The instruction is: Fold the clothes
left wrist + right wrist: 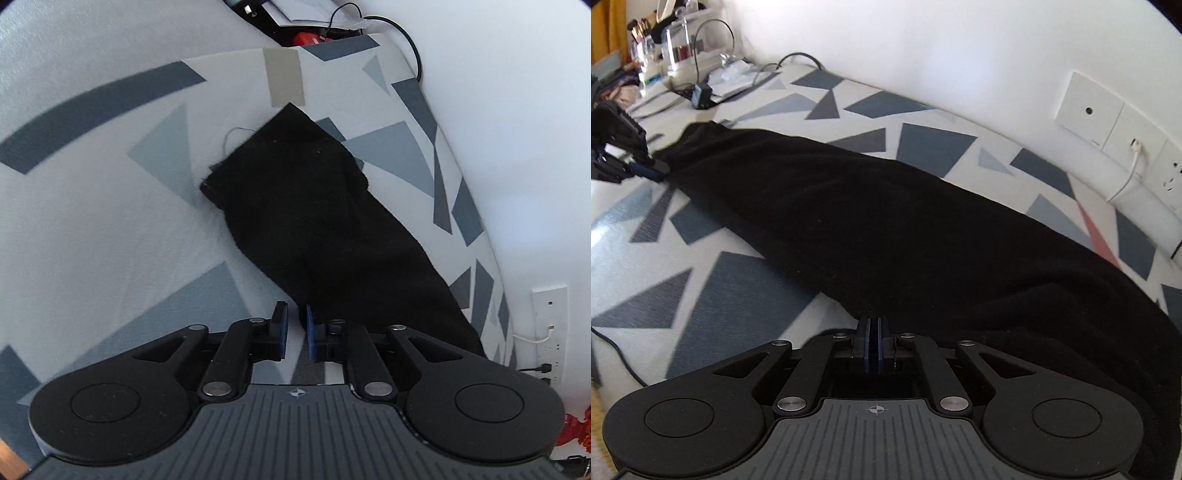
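White wall (923, 48) runs along the far edge of a bedsheet (110, 206) printed with grey and blue triangles, and a long black garment (886, 229) lies stretched along that sheet, close to the wall. From the left wrist camera the left gripper (294, 325) sits at the garment's near end with its blue-padded fingers slightly parted; a little sheet shows in the gap, and the right-hand pad touches the cloth's edge, so nothing is pinched. That view also shows a loose thread (236, 136) curling off the garment's far corner, a detail the other camera misses. The right wrist camera shows the right gripper (873, 328) at the opposite end, its pads pressed flat together against the dark cloth; whether fabric is caught between them I cannot tell. Only this view takes in the wall sockets (1108, 114) beyond the garment, a cluttered dresser (665, 48) past its far end, and the left gripper (646, 168) itself there.
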A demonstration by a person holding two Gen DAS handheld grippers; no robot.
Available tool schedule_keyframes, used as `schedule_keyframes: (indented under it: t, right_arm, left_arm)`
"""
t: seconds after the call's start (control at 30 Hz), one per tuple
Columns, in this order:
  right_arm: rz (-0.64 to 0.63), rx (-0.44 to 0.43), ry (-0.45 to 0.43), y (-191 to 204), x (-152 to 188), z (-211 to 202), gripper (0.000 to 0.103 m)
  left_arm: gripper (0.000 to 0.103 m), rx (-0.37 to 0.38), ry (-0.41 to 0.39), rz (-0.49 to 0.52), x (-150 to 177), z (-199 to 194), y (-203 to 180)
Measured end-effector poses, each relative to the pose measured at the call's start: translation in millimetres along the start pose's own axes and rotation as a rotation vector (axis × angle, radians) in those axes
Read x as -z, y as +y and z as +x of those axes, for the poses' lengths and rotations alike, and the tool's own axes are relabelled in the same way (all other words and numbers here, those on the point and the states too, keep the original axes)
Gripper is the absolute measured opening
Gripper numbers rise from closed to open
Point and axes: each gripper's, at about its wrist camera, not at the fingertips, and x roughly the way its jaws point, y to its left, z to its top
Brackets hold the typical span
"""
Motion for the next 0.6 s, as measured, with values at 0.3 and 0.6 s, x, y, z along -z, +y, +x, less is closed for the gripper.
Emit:
schedule_keyframes:
  t: [0.3, 0.6]
  right_arm:
    - [0.195, -0.014, -0.149, -33, -38, -8, 0.039]
    - [0.350, 0.269, -0.022, -40, -34, 41, 0.072]
  left_arm:
    - [0.041, -0.074, -0.092, 0.205, -9, -23, -21]
    - [0.061, -0.271, -0.097, 0.598, 46, 33, -96]
